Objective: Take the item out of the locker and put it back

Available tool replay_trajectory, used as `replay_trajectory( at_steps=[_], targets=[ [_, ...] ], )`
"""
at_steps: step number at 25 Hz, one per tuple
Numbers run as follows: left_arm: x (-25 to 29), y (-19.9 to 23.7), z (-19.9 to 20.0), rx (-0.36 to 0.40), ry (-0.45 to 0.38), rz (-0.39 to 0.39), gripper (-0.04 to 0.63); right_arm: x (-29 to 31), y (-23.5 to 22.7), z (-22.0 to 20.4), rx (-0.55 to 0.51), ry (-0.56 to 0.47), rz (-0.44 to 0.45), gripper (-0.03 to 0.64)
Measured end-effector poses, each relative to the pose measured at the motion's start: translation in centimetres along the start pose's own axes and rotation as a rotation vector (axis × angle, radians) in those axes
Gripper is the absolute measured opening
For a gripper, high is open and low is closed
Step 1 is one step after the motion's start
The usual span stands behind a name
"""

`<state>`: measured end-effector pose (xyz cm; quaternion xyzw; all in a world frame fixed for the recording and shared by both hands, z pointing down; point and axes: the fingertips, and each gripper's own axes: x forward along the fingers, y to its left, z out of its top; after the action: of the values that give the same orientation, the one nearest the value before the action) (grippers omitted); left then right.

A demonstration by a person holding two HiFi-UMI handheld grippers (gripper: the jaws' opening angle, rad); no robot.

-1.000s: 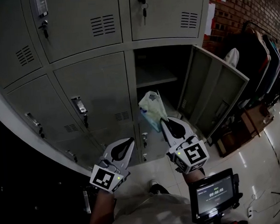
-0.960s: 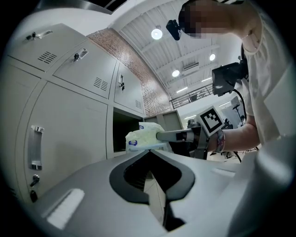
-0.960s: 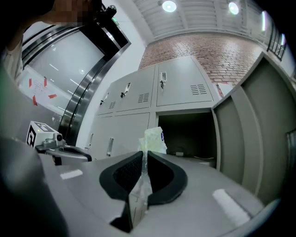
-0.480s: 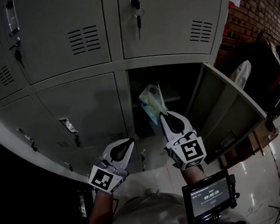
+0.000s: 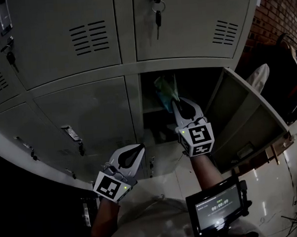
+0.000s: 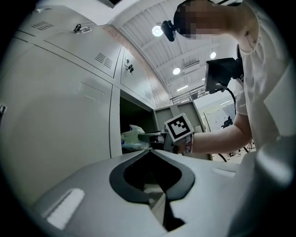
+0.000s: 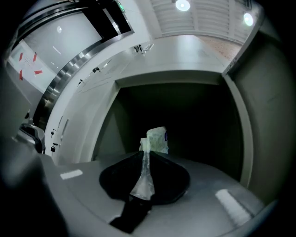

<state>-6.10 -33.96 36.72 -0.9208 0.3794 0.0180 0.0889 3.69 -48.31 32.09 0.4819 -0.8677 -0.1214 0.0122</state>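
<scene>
**Operator:** What do the jaws hold, and where is the item?

**Guide:** The jaws of your right gripper [image 5: 177,104] are closed on a pinched fold of the plastic bag [image 7: 156,139]. The bulk of the bag stands just beyond the jaw tips, at the mouth of the open locker compartment [image 7: 233,125]. The jaws of your left gripper [image 5: 138,150] are together on nothing, and the bag lies well ahead of them, to their right.

**Operator:** What could go wrong from here?

**Guide:** The jaws grip film only. Thin, smooth film can slide between the pads or stretch, and the bag would then drop short of the compartment. The bag leads the jaws, so it may snag the frame edge above them or the locker door [image 5: 244,117] to their right.

**Operator:** What are the materials like?

**Guide:** The bag is soft, crumpled, translucent film around pale contents. It has no fixed shape, so expect it to sag. The locker is flat, hard, painted sheet metal with square edges.
</scene>
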Motion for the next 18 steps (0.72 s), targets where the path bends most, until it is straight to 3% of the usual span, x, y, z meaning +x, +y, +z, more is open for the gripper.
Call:
replay_trajectory(
  at_steps=[3,7,12,13,14,15,16,18],
  targets=[
    [-0.3,0.1,-0.2,-0.017,0.006,-0.001,0.0,0.9,0.1,-1.1,0.008,0.036,0.008,0.102],
    [-0.5,0.8,0.0,-0.014,-0.019,0.018,0.0,0.4,0.3,-0.3,0.008,-0.016,-0.014,0.248],
    [-0.6,1.0,-0.1,-0.001,-0.025,0.019,0.0,-1.2,0.6,2.5,-0.006,-0.106,-0.023,0.325],
    [-0.7,1.0,-0.3,-0.003,-0.019,0.018,0.0,-1.9,0.9,3.0,-0.014,-0.12,-0.025,0.32],
    [-0.9,1.1,-0.4,-0.009,-0.014,0.017,0.0,-2.7,1.4,3.3,-0.021,-0.134,-0.024,0.245],
    [-1.0,1.1,-0.6,-0.017,-0.01,0.015,0.0,-3.5,2.0,3.4,-0.028,-0.148,-0.02,0.086],
    [-1.1,1.1,-0.6,-0.024,-0.007,0.011,0.0,-4.1,2.6,3.2,-0.036,-0.153,-0.012,0.005],
    [-1.4,1.3,-0.5,-0.034,-0.014,0.01,0.0,-4.8,4.0,2.4,-0.046,-0.127,0.003,0.0]
  ],
)
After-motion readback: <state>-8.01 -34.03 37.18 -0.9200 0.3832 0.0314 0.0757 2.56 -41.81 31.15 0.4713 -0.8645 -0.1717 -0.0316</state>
